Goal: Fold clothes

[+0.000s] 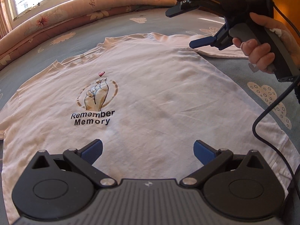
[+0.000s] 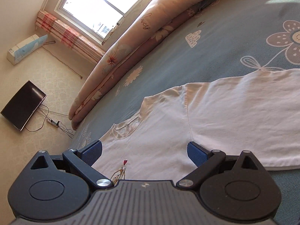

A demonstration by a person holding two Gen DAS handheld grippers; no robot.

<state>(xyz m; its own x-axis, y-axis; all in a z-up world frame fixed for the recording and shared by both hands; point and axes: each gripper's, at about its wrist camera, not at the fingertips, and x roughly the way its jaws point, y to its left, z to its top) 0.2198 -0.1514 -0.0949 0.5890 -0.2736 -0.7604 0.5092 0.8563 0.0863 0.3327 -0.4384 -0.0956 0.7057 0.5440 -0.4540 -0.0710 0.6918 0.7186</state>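
Blue-padded left gripper (image 1: pixel 148 152) hovers with its jaws spread wide over the lower half of the white T-shirt (image 1: pixel 150 93), gripping nothing. That shirt lies flat, print up, mid-bed on the blue sheet (image 1: pixel 116 26). Right gripper (image 1: pixel 185 28), held in a hand (image 1: pixel 262 50), gapes empty above the far sleeve.

Rolled quilt (image 2: pixel 131 43), window (image 2: pixel 97 5), monitor (image 2: pixel 22 105)

Daylight floods through a blown-out window (image 2: pixel 97 9), leaving soft shadows; both sharp fisheye views bend heavily at the edges.
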